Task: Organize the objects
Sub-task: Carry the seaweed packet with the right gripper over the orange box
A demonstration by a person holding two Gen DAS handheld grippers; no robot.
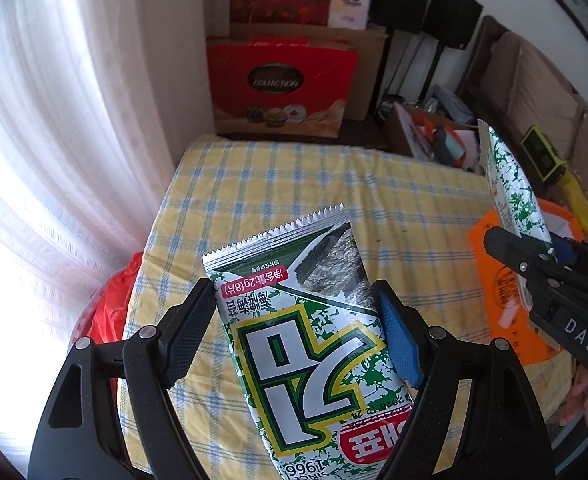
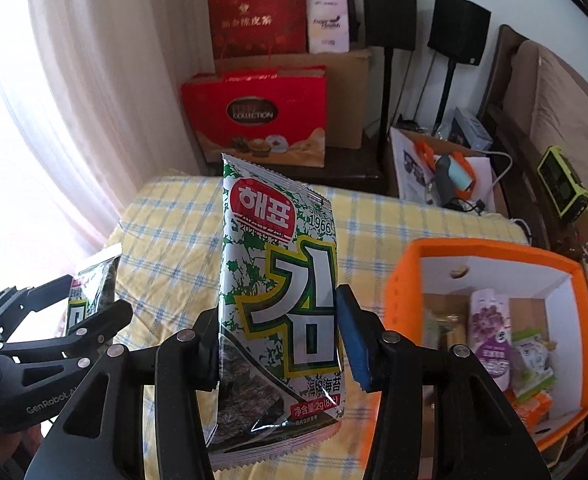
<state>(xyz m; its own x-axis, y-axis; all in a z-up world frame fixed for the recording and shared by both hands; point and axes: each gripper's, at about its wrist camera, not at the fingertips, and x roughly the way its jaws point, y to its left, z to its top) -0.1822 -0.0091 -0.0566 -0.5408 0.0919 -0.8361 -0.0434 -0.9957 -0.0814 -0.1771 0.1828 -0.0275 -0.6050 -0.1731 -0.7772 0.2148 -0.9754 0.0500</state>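
Each gripper, left (image 1: 294, 328) and right (image 2: 278, 344), grips a seaweed packet (image 1: 306, 320); lower both gently into the orange box (image 2: 494, 256)

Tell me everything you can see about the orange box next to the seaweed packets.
The orange box is open-topped, with orange outer walls and rim, white inner walls and a brown floor. One inner wall has a small round hole. It stands on the yellow checked cloth, beside the right hand-held gripper. Inside lie several snack packets, one purple pouch upright among them. Neither gripper touches it.
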